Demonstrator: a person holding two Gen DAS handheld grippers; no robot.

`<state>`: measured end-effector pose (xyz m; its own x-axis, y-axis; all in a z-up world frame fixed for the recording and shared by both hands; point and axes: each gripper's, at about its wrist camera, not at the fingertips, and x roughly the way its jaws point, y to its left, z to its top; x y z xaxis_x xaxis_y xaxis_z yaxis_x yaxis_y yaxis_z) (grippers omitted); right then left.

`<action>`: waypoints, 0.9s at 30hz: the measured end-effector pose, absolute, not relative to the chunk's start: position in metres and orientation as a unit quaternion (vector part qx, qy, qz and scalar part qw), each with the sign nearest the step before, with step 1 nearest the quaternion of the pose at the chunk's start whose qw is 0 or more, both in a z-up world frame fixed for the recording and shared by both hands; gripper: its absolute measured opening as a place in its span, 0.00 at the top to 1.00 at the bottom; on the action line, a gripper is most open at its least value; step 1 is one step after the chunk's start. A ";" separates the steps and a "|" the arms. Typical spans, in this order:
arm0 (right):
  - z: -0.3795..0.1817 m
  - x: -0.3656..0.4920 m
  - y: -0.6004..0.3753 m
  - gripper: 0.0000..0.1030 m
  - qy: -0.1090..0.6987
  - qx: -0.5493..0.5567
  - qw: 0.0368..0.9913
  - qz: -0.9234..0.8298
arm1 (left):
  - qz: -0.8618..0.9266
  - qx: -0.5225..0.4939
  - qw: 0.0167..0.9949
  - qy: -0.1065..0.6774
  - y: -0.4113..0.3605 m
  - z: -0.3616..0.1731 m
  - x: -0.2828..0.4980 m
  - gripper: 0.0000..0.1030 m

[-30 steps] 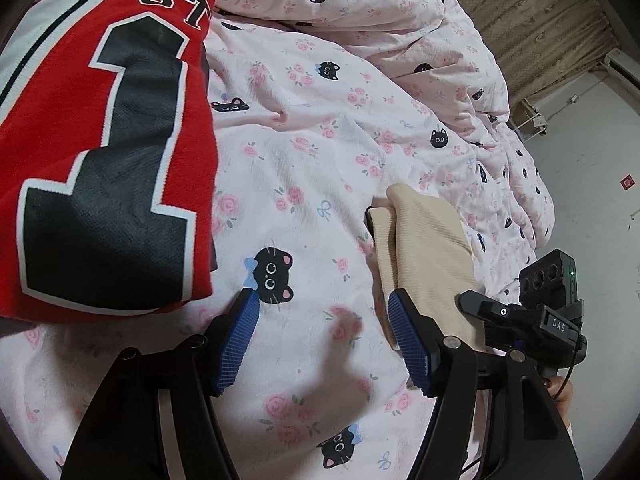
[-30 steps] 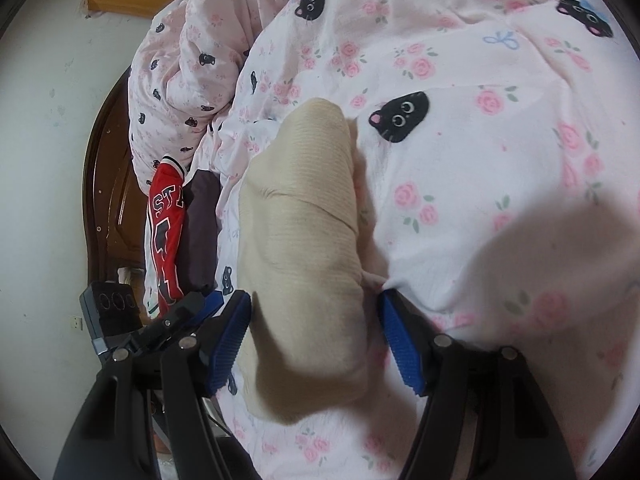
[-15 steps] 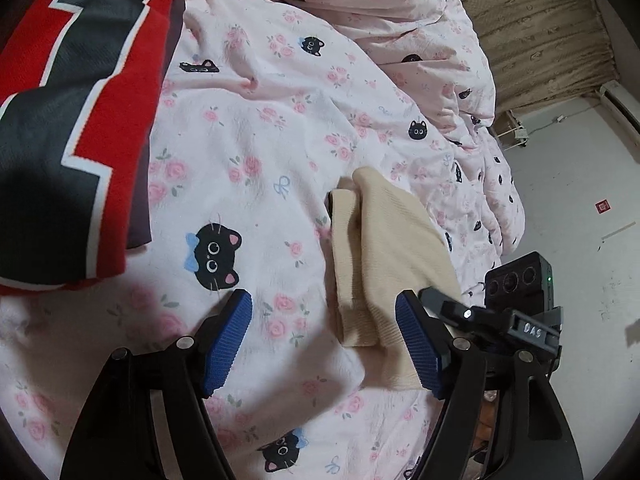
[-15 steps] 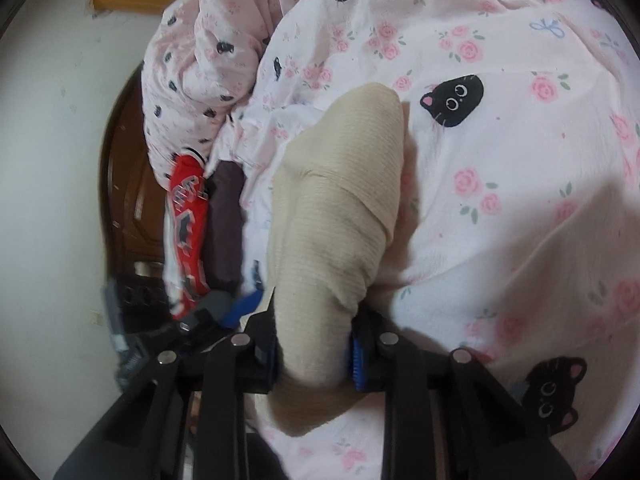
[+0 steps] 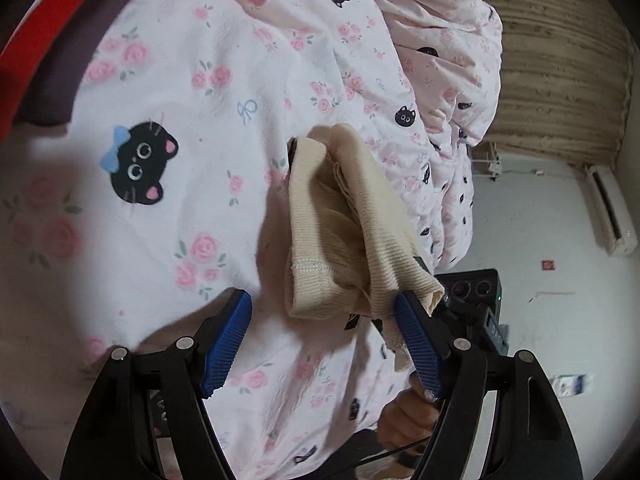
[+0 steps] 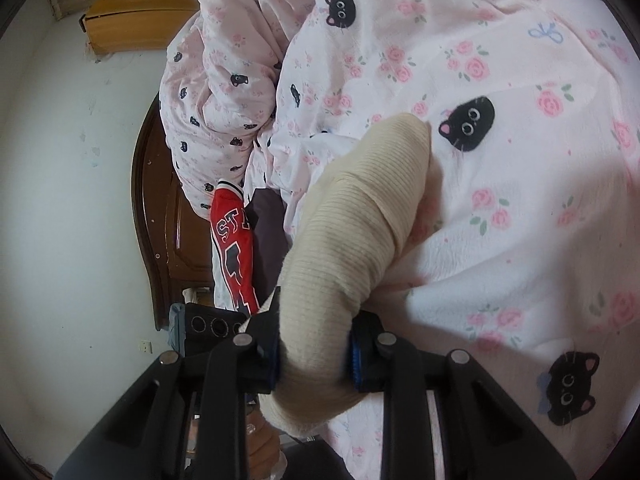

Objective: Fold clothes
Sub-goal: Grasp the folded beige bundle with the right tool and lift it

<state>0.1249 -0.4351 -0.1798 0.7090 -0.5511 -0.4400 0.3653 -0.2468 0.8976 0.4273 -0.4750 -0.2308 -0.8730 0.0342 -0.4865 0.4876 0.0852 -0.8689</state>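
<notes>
The right gripper (image 6: 312,354) pinches the near end of the beige ribbed garment (image 6: 356,224), which runs lengthwise away over the cat-print quilt (image 6: 520,160) (the wide-open, empty left gripper (image 5: 320,336) waits beside it).

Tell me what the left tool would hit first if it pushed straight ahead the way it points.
Probably the beige garment: its folded end hangs between the left tool's open jaws, held up by the right tool. Behind it lies the pink bedcover. Depth is unclear.

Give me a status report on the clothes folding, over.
Right gripper shut on beige garment. Left gripper open, empty. Red jersey lies aside; nothing blocking.
</notes>
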 end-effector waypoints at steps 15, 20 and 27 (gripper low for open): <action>-0.172 0.108 -0.437 0.75 -0.052 0.692 0.604 -0.393 | -0.622 0.079 0.164 0.762 -0.495 -0.240 0.404 0.28; -0.177 0.115 -0.435 0.75 -0.038 0.690 0.612 -0.385 | -0.632 0.067 0.168 0.754 -0.503 -0.233 0.406 0.28; -0.176 0.113 -0.433 0.75 -0.056 0.690 0.622 -0.366 | -0.621 0.089 0.159 0.762 -0.501 -0.245 0.391 0.28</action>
<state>0.1133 -0.4329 -0.1764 0.7256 -0.5328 -0.4355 0.3775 -0.2210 0.8993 0.3909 -0.5011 -0.2455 -0.9336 -0.0612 -0.3530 0.3333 0.2125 -0.9185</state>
